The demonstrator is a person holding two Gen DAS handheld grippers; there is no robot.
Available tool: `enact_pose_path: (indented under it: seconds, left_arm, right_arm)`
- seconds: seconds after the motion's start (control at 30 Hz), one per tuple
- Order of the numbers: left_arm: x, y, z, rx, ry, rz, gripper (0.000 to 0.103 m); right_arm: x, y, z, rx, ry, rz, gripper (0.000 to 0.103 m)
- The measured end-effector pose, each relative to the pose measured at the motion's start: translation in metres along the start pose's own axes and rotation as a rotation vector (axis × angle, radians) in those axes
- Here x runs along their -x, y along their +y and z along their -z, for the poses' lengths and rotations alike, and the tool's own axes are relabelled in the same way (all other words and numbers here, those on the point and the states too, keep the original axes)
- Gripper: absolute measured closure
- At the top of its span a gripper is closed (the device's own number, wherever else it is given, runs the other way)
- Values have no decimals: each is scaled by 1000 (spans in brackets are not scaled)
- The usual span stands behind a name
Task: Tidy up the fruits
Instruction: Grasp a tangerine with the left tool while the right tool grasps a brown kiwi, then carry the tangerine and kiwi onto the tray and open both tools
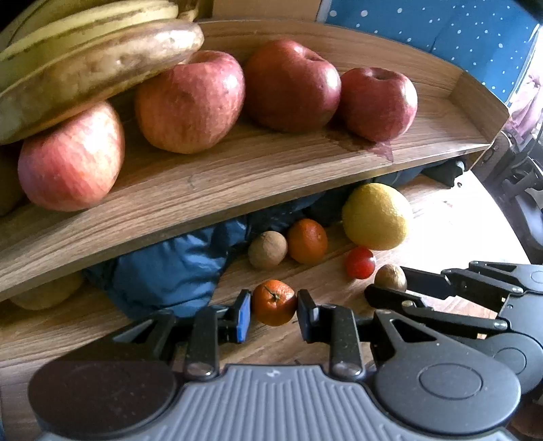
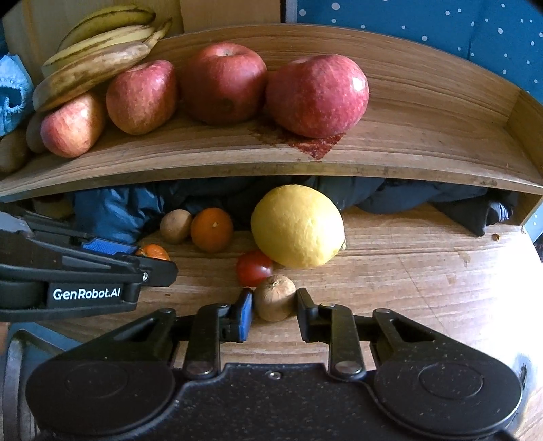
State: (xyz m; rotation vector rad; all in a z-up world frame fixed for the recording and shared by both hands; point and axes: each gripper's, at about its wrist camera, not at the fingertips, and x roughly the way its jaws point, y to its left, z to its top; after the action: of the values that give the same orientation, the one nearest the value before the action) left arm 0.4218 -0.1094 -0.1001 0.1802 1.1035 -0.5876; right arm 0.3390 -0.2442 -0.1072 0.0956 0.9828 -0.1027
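My left gripper (image 1: 274, 307) is closed around a small orange mandarin (image 1: 273, 302) on the wooden tabletop; both pads touch it. My right gripper (image 2: 275, 303) is closed around a brown kiwi-like fruit (image 2: 274, 298), seen in the left wrist view (image 1: 390, 277) too. Beyond lie a cherry tomato (image 2: 254, 268), a large lemon (image 2: 297, 225), a second mandarin (image 2: 212, 230) and another brown fruit (image 2: 175, 225). The raised wooden shelf (image 2: 424, 112) holds several red apples (image 2: 317, 95) and bananas (image 2: 98, 57).
A dark blue cloth (image 1: 169, 264) is bunched under the shelf. The shelf has a raised right wall (image 2: 526, 129). A polka-dot blue fabric (image 2: 441, 20) hangs behind. The left gripper's arm (image 2: 68, 274) shows left in the right wrist view.
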Motion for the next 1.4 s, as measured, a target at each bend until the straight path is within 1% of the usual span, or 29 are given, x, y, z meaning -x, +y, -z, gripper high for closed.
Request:
enact_pose_path:
  seconds: [0.27,0.53,0.83,1.1,1.4]
  left_arm:
    - [14,-13,9,-20,-8,7,72]
    - [24,-34,24,-36,-5,30,72]
    - [36,-58,45,-54,-8,25,72]
    - [49,-73,69,-56,-4,10,72]
    - [55,-87,94,-49,17,5,72]
  right_arm:
    - [13,-2,5,-23,-23,-3,75]
    - [42,-4,21,-32,-39,17,75]
    - [74,-5,57,-47,-47,24,75]
    - [88,-4,84,-38,-38,-7,75]
    - [97,-3,110,-24,-14,-34,75]
